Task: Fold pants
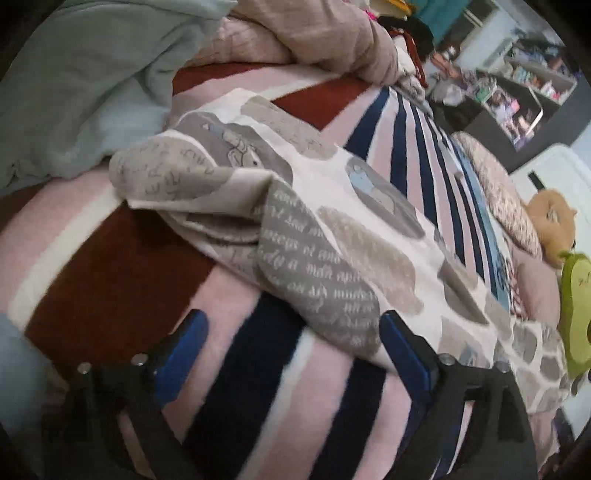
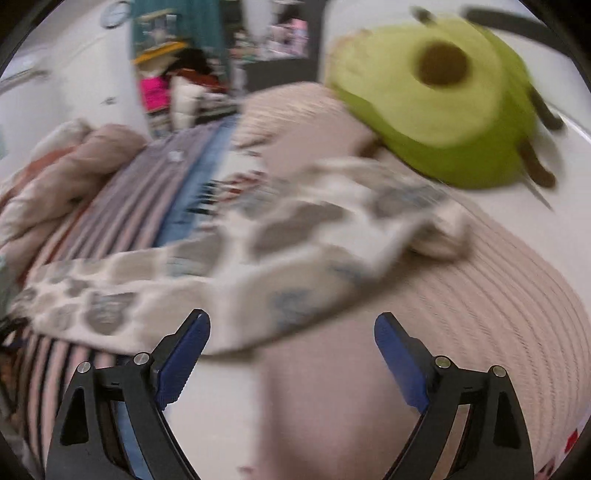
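The pants (image 1: 332, 236) are white with grey and beige patches. They lie stretched across a striped bed cover, with the near end bunched and folded over. My left gripper (image 1: 291, 332) is open and empty just in front of that bunched end. In the right wrist view the pants (image 2: 229, 251) lie blurred across the bed and a ribbed pink pillow. My right gripper (image 2: 291, 328) is open and empty just short of their near edge.
A striped pink, navy and maroon bed cover (image 1: 122, 280) lies under the pants. A pale green blanket (image 1: 81, 81) and a pink blanket (image 1: 314, 33) are heaped behind. A green avocado plush (image 2: 443, 99) sits on the ribbed pillow (image 2: 480, 332). An orange plush (image 1: 554, 225) lies beside it.
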Available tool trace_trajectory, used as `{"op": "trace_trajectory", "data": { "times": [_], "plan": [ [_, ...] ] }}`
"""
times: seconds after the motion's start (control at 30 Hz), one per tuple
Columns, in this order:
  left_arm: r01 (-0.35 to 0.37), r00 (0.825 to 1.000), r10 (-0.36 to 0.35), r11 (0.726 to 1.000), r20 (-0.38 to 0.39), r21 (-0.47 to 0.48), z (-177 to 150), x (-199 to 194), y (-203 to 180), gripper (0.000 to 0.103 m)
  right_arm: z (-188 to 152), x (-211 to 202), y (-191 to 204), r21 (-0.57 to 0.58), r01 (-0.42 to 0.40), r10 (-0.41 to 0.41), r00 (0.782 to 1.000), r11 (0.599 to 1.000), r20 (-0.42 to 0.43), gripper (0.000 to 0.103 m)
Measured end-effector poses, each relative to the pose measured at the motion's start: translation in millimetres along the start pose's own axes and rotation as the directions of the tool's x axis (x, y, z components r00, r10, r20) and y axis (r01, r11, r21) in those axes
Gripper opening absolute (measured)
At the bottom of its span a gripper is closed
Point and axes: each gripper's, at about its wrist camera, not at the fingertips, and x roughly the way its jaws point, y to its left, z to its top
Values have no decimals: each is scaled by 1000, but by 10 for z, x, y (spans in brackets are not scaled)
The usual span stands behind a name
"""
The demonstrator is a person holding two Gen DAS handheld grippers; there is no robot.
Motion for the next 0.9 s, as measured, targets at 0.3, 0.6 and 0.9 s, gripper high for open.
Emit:
{"op": "trace_trajectory", "data": {
  "times": [0.3, 0.6, 0.9],
  "plan": [
    [-18, 993, 26, 998, 118, -66, 414, 196, 75, 98, 382, 431, -243, 112, -103, 102, 995, 988, 11, 89],
    [-135, 962, 157, 985, 223, -109, 651, 272, 260, 24, 600, 636, -166, 104, -74, 71, 997, 992, 25, 15],
    [-181, 921, 166, 983, 351, 9, 445, -432, 10, 9, 577, 101, -205, -4, -90, 90, 988, 996, 126, 7]
  ]
}}
